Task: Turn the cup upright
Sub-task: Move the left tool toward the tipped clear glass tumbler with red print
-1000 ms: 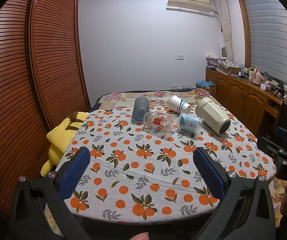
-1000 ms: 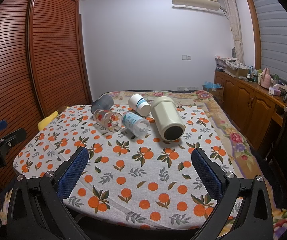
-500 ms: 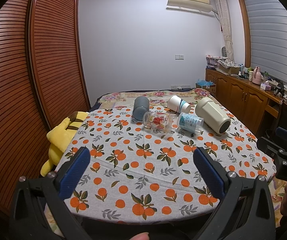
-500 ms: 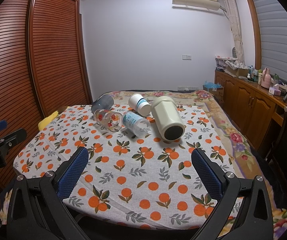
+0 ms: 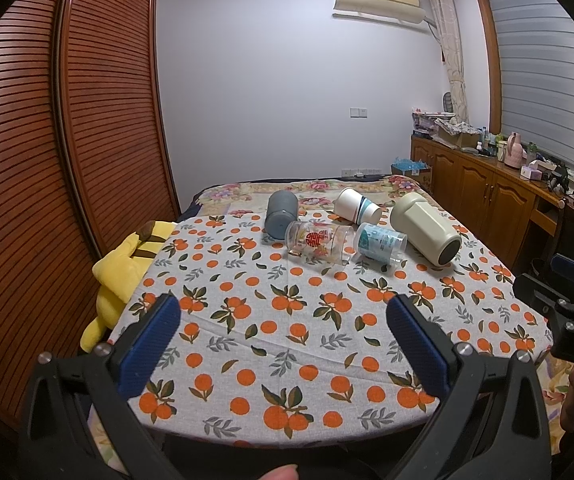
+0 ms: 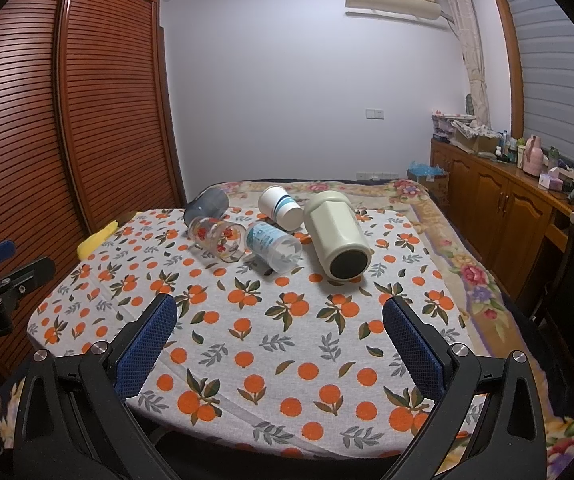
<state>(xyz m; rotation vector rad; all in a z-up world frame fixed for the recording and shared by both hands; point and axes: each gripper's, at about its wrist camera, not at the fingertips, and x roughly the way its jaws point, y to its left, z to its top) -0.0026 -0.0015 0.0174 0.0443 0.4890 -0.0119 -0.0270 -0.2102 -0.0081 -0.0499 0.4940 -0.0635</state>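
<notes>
Several cups lie on their sides at the far end of the table: a grey cup (image 5: 282, 213) (image 6: 206, 207), a clear glass with red print (image 5: 319, 241) (image 6: 218, 237), a clear cup with blue print (image 5: 380, 241) (image 6: 274, 246), a white paper cup (image 5: 356, 205) (image 6: 280, 206) and a large cream tumbler (image 5: 425, 228) (image 6: 337, 234). My left gripper (image 5: 283, 344) is open and empty over the near table edge. My right gripper (image 6: 280, 340) is open and empty, also near the front edge, far from the cups.
The table carries an orange-print cloth (image 5: 287, 320) (image 6: 271, 320). A yellow plush toy (image 5: 123, 272) lies off the table's left side by the wooden wardrobe (image 5: 47, 160). A wooden sideboard (image 6: 519, 208) with clutter stands along the right wall.
</notes>
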